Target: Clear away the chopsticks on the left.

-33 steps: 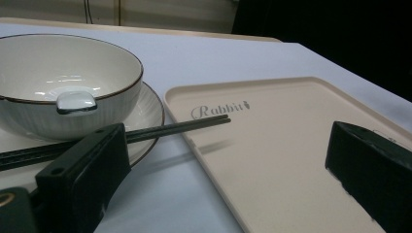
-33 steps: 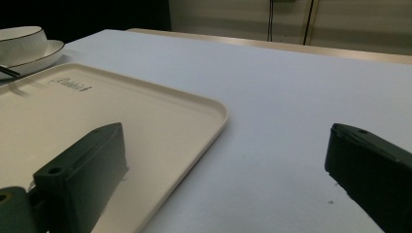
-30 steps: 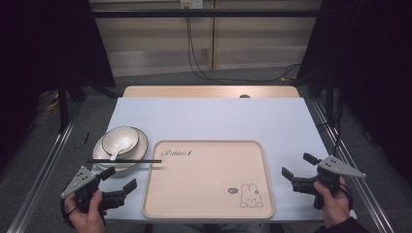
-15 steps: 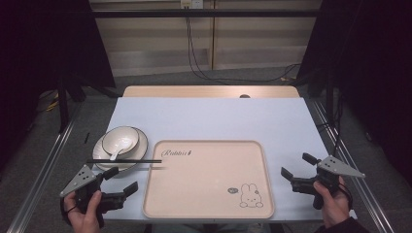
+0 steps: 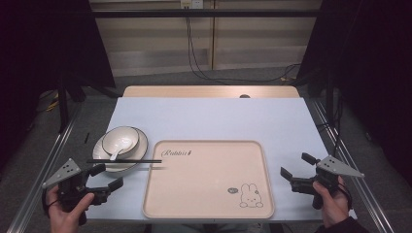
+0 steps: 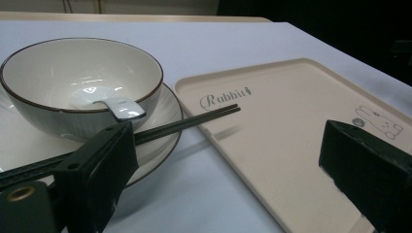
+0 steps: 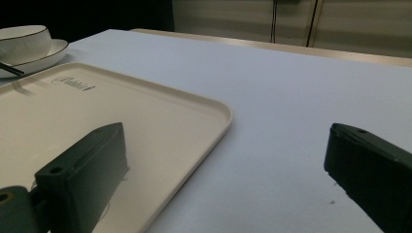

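A person sits at a table covered in pale blue-white. At the far left, the left hand holds the left gripper near the table's front corner. Its two black jaws are spread wide apart and grasp nothing.

Just beyond that gripper sits a white plate with a dark rim. A white bowl stands on the plate, and a white spoon lies inside the bowl. A pair of black chopsticks rests across the plate's near edge, tips pointing right and reaching over the left edge of the tray. In the left gripper view the chopsticks run behind one jaw, without being held.

In the middle lies a large cream tray, empty, printed with the word "Rabbit" at its upper left and a small rabbit drawing at its lower right.

At the right, just beside the tray, the right hand holds the right gripper. Its jaws are also spread wide, holding nothing, above bare tabletop next to the tray's right edge.
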`<action>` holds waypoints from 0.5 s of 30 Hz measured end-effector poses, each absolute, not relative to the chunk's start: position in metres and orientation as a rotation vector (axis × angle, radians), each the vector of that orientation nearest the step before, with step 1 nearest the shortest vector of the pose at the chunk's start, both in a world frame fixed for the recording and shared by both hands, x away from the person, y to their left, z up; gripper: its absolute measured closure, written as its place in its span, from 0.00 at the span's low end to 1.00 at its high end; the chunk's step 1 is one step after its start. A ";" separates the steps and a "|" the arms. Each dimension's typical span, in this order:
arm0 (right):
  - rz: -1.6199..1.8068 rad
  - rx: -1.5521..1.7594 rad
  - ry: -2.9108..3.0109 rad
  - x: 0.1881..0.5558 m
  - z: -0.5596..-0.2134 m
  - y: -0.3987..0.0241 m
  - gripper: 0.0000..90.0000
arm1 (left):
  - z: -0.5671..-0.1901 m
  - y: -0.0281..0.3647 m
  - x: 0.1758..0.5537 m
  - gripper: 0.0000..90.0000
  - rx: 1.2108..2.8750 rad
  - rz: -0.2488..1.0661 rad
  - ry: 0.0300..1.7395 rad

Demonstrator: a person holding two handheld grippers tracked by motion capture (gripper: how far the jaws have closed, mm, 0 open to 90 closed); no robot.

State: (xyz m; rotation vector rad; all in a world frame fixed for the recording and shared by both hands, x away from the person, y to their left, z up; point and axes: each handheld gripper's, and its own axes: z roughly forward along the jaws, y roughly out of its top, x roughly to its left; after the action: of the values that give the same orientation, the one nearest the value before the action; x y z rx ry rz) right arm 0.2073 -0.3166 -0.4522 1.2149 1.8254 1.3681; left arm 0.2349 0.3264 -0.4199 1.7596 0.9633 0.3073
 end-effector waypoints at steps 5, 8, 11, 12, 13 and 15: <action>1.364 1.211 1.826 0.207 -0.452 -0.316 0.02 | -0.420 0.339 0.248 0.07 1.830 0.284 0.909; 1.364 1.209 1.826 0.207 -0.452 -0.316 0.02 | -0.424 0.342 0.256 0.05 1.891 0.283 0.870; 1.365 1.205 1.830 0.207 -0.452 -0.316 0.02 | -0.428 0.343 0.265 0.05 1.904 0.281 0.863; 1.365 1.206 1.831 0.207 -0.452 -0.316 0.02 | -0.429 0.344 0.268 0.05 1.918 0.287 0.870; 1.367 1.206 1.831 0.207 -0.452 -0.316 0.02 | -0.429 0.345 0.272 0.06 1.931 0.298 0.877; 1.365 1.206 1.831 0.207 -0.452 -0.316 0.02 | -0.430 0.348 0.278 0.06 1.956 0.318 0.875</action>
State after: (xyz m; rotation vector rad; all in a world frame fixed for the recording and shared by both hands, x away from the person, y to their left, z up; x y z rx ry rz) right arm 0.2075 -0.3159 -0.4522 1.2057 1.8312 1.3652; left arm 0.2780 0.3484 -0.4304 1.9557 0.8746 0.3181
